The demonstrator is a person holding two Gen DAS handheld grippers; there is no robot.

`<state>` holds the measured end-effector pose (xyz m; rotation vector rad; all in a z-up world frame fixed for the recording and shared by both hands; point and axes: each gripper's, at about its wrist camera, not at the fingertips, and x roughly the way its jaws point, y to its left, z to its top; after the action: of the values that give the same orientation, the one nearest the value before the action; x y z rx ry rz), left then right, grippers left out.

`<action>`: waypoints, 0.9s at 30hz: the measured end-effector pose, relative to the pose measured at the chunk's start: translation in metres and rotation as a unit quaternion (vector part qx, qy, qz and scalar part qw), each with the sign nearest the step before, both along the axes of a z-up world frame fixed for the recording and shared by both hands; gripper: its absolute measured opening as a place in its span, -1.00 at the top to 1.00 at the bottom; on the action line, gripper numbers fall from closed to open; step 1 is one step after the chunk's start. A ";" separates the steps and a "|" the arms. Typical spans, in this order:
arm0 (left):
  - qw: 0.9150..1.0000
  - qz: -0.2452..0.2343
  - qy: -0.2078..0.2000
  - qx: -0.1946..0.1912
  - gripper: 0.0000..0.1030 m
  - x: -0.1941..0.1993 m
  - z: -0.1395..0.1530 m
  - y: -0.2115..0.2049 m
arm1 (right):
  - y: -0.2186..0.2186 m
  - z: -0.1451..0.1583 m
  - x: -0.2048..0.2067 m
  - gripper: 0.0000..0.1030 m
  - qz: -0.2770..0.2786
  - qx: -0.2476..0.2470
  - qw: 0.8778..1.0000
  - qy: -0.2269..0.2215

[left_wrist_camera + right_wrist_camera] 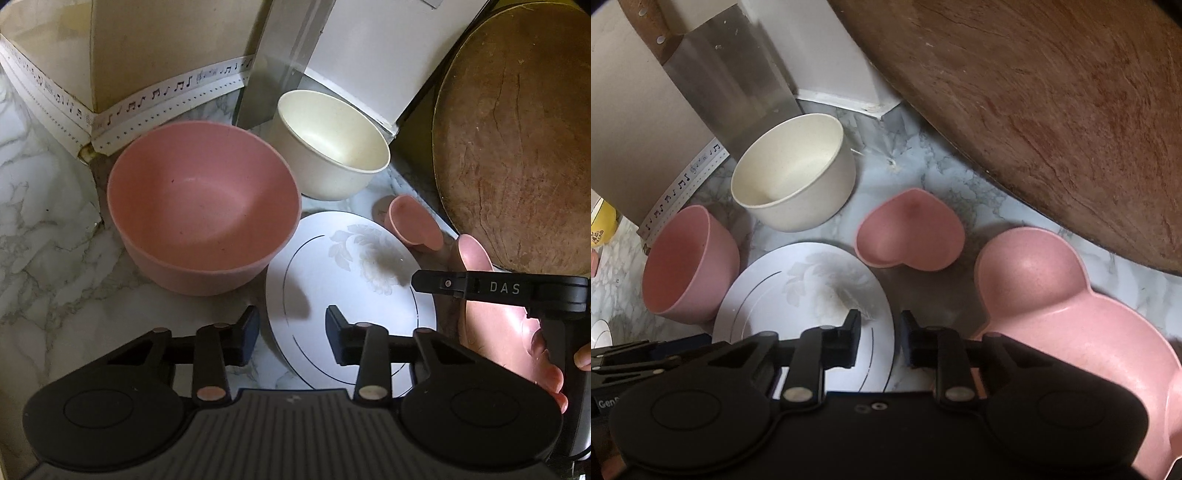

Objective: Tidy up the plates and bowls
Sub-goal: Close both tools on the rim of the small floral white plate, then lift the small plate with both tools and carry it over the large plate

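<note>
In front of your left hand-held gripper (291,332), the white plate (354,280) lies flat on the marble counter (55,258), its left rim between the half-closed jaws; I cannot tell whether the pads press on it. The big pink bowl (203,206) sits just beyond to the left, empty, the cream bowl (332,144) behind, also empty. From the right wrist, your right hand-held gripper (881,339) straddles the same plate's (798,291) right rim, jaws narrowed but seemingly not pinching. The heart-shaped pink dish (908,232) and eared pink dish (1071,314) lie empty to its right.
</note>
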<state>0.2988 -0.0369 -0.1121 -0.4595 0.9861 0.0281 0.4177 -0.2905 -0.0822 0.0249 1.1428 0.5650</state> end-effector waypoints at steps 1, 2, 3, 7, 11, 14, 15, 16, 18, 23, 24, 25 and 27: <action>1.000 0.001 0.001 -0.001 0.37 0.001 -0.001 0.000 | -0.001 0.000 0.000 0.67 0.000 0.002 1.000 0.001; 1.000 0.003 0.002 -0.002 0.39 0.001 -0.002 0.001 | -0.002 0.000 0.001 0.67 0.000 0.004 1.000 0.003; 1.000 0.006 0.003 -0.004 0.44 0.002 -0.002 0.002 | -0.002 0.000 0.001 0.68 0.000 0.005 1.000 0.003; 1.000 0.017 0.006 -0.015 0.60 0.002 -0.005 0.008 | -0.006 0.000 0.003 0.75 -0.003 0.012 1.000 0.007; 1.000 0.022 0.008 -0.021 0.71 0.001 -0.006 0.013 | -0.009 -0.001 0.003 0.80 -0.014 0.020 1.000 0.010; 0.999 0.023 0.007 -0.024 0.76 0.001 -0.006 0.015 | -0.009 -0.001 0.000 0.81 -0.014 0.019 1.000 0.004; 0.999 0.023 0.006 -0.024 0.76 0.001 -0.006 0.015 | -0.009 -0.001 -0.001 0.83 -0.014 0.018 1.000 0.004; 0.999 0.023 0.006 -0.022 0.76 0.001 -0.006 0.015 | -0.009 -0.001 -0.002 0.87 -0.015 0.017 1.000 0.004; 0.999 0.023 0.005 -0.023 0.76 -0.001 -0.006 0.016 | -0.009 -0.001 -0.004 0.92 -0.016 0.014 1.000 0.002; 1.000 0.020 -0.002 -0.019 0.76 -0.009 -0.003 0.016 | -0.010 -0.002 -0.015 0.92 -0.020 0.018 1.000 0.002; 1.000 0.020 -0.002 -0.017 0.76 -0.011 -0.003 0.015 | -0.010 -0.002 -0.018 0.92 -0.020 0.017 1.000 0.001; 1.000 0.019 -0.003 -0.018 0.76 -0.014 -0.002 0.015 | -0.010 -0.002 -0.021 0.92 -0.021 0.015 1.000 0.000; 1.000 0.016 -0.006 -0.020 0.76 -0.018 0.000 0.016 | -0.011 -0.002 -0.026 0.92 -0.025 0.019 1.000 0.003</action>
<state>0.2808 -0.0208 -0.1125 -0.5122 0.9695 0.0342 0.3919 -0.3014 -0.0845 0.0875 1.1353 0.5414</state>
